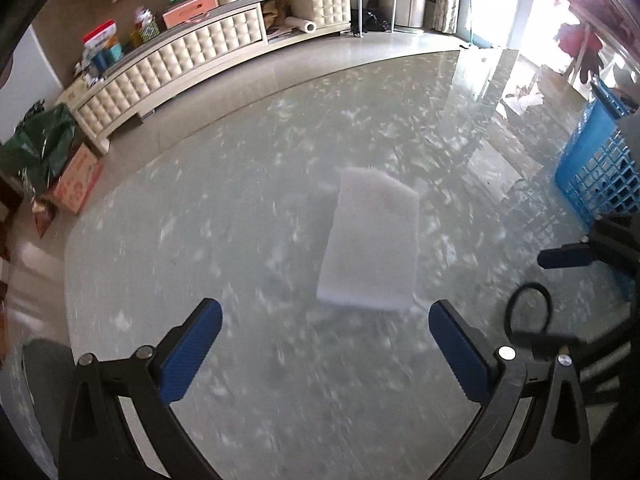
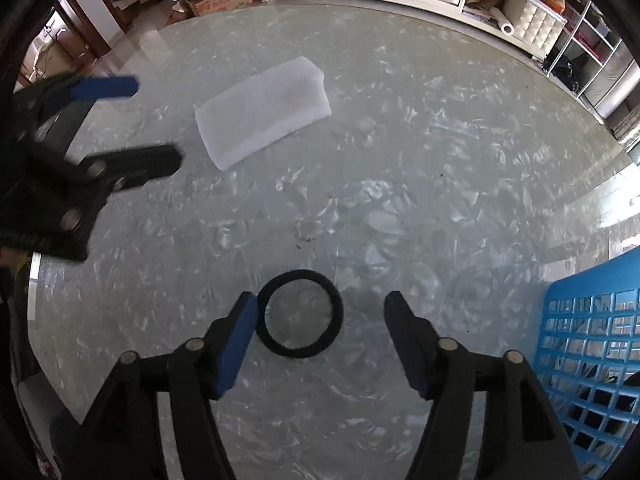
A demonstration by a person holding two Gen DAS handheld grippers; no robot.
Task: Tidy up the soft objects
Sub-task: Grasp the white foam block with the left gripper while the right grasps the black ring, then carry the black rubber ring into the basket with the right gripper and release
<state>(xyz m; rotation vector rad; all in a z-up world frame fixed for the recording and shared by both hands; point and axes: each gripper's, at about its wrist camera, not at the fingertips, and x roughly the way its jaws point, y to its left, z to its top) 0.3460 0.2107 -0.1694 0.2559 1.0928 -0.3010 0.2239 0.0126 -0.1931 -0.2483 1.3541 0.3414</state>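
Pretty early on by the look of it; the white sponge and black hair tie both sit on the worktop, outside the blue basket; left tongs and right tongs are both spread apart, empty; box lettering is too blurry to read.

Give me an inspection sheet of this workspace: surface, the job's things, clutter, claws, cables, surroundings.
Surface: glossy marbled table, some dark specks near the middle.
Job's things: white sponge lying flat; black hair band lying flat; blue basket at the table's right edge.
Clutter: nothing seen on the table.
Claws: left claw open, sponge just ahead; right claw open, hair band between its fingers, beside the left one.
Cables: nothing seen.
Surroundings: cream tufted cabinet with boxes on top, cardboard box on the floor.
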